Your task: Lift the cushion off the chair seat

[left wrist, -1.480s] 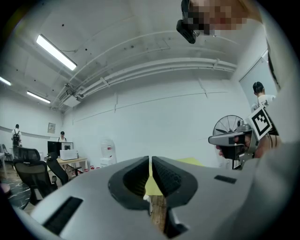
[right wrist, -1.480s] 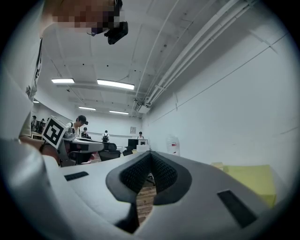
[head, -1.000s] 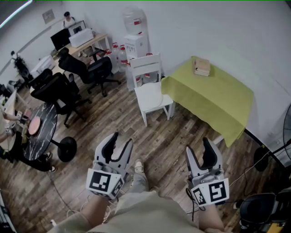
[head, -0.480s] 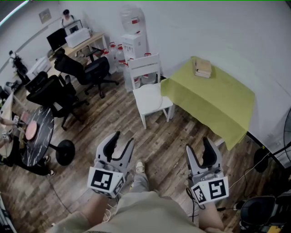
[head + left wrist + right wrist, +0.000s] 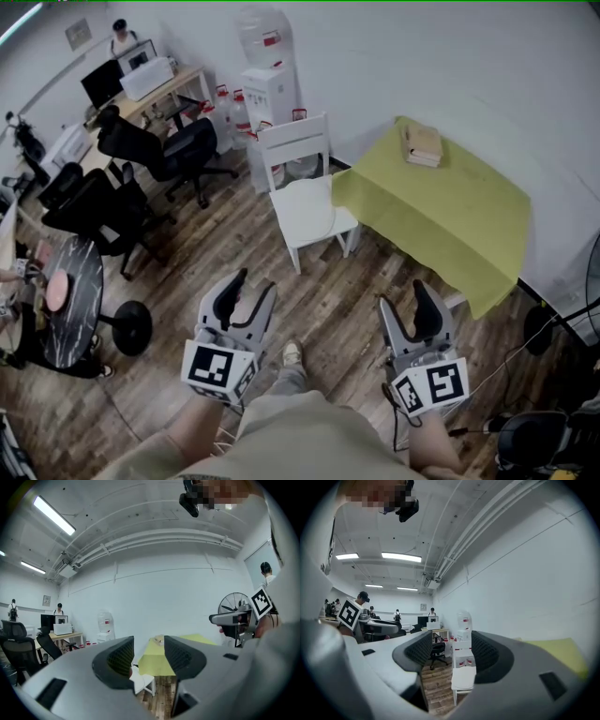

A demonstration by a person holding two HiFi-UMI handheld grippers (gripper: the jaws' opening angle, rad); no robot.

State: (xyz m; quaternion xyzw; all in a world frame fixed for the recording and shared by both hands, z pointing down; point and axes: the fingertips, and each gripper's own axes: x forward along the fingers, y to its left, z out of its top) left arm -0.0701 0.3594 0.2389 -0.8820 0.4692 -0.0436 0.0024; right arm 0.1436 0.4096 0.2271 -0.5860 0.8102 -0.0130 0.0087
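Note:
A white chair (image 5: 298,142) stands against the green-clothed table, with a white cushion (image 5: 309,208) lying on its seat. In the head view both grippers are held level, well short of the chair and over the wood floor. My left gripper (image 5: 251,289) is open and holds nothing. My right gripper (image 5: 405,300) is open too, its jaws empty. The left gripper view shows a corner of the cushion (image 5: 140,682) far off between the jaws. The right gripper view shows the cushion (image 5: 464,678) and the chair's legs in the gap between its jaws.
A table with a green cloth (image 5: 450,206) stands right of the chair, a book (image 5: 424,145) at its far end. A water dispenser (image 5: 270,80) and bottles stand behind the chair. Black office chairs (image 5: 178,145) and a round black table (image 5: 66,295) fill the left. Cables and a fan (image 5: 592,272) lie right.
Both grippers and the head camera have moved forward together toward the chair, which now sits slightly nearer. Both pairs of jaws kept the same opening.

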